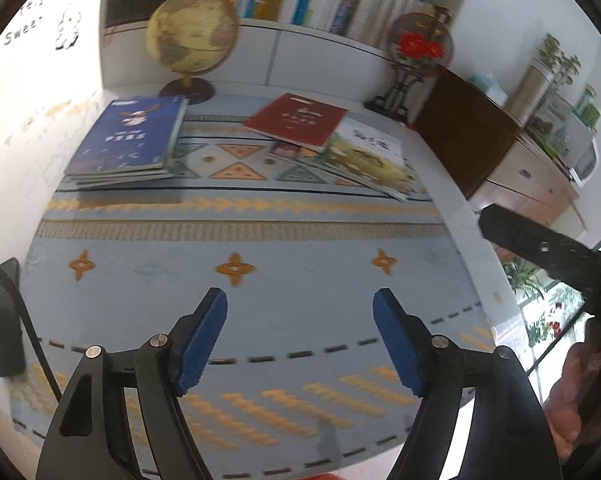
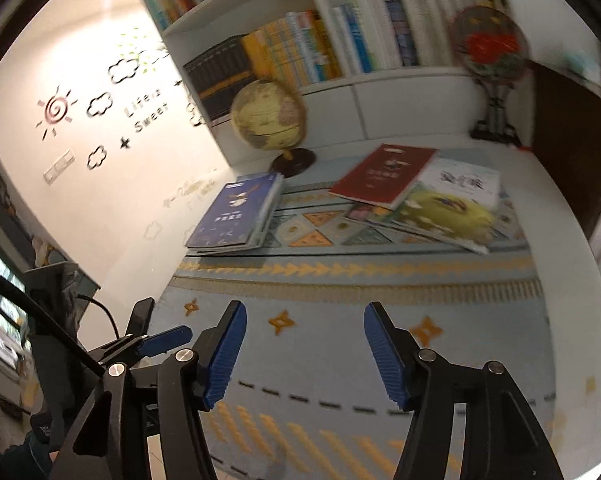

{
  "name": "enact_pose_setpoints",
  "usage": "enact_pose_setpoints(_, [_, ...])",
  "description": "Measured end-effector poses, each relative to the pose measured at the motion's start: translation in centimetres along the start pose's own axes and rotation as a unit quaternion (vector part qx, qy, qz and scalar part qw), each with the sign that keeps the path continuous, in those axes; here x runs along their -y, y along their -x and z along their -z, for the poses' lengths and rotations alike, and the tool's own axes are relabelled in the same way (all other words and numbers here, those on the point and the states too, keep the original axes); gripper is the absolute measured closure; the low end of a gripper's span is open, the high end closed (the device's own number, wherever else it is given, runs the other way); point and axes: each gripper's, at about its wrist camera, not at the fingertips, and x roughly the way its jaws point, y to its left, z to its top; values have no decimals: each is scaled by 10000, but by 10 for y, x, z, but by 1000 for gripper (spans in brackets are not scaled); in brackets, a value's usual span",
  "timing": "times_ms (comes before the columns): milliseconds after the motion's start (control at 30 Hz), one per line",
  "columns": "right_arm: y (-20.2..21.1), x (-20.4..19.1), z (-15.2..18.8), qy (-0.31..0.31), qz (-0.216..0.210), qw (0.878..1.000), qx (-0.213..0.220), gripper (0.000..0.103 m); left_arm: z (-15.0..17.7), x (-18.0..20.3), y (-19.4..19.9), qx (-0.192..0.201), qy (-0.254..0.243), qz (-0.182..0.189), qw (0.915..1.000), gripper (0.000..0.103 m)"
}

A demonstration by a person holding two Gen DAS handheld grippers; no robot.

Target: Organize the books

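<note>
1. Table (image 1: pixel 440 168): fills the centre of both views and is covered by a patterned cloth (image 1: pixel 236 240). The near half of the cloth is bare, which leaves working room for sorting.
2. Bookshelf (image 2: pixel 340 48): upper centre of the right wrist view. Its books stand upright in rows, and it is probably where tidied books end up.
3. Blue stack (image 1: pixel 128 140): left of centre, against the wall side. Several books lie squared on one another with a blue cover on top, so this reads as the sorted pile.
4. Loose spread, right of centre: a red book (image 1: pixel 296 120) lies askew on top of a yellow-green picture book (image 1: pixel 368 156) and others fanned beneath. These appear to remain unsorted.
5. Globe (image 1: pixel 192 32): upper centre, standing behind the blue stack, clear of the books.
6. Left gripper (image 1: pixel 300 340): bottom centre, jaws released and wide apart, nothing between them, well short of the books.
7. Right gripper (image 2: pixel 304 352): bottom centre of its own view, jaws parted and empty, aimed toward the loose spread, likely ready for the next pick.
</note>
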Motion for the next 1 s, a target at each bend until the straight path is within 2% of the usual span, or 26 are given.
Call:
enact_pose_setpoints(167, [10,40,5,-671,-155,9976,3,44,-18,25,-9,91,-269,24,9996,29])
enact_pose_setpoints(333, [0,75,-2,-916,153,9957,6,44,-49,32,-47,-17,-329,123,9994,29])
enact_pose_setpoints(433, [-17,97,-17,-1123,245,9933,-73,44,-72,31,-68,-67,-374,107,9992,29])
enact_pose_setpoints(633, [-74,123,-71,-1280,263,9914,-115,44,-143,9,-117,-3,-489,-74,9988,29])
enact_pose_setpoints(767, [-129,135,-104,-1258,356,9907,-366,44,-187,-18,-160,-231,-439,-119,9987,29])
enact_pose_setpoints(1000, [-210,151,-141,-1354,517,9871,-680,44,-229,-52,-232,-572,-228,-82,9981,29])
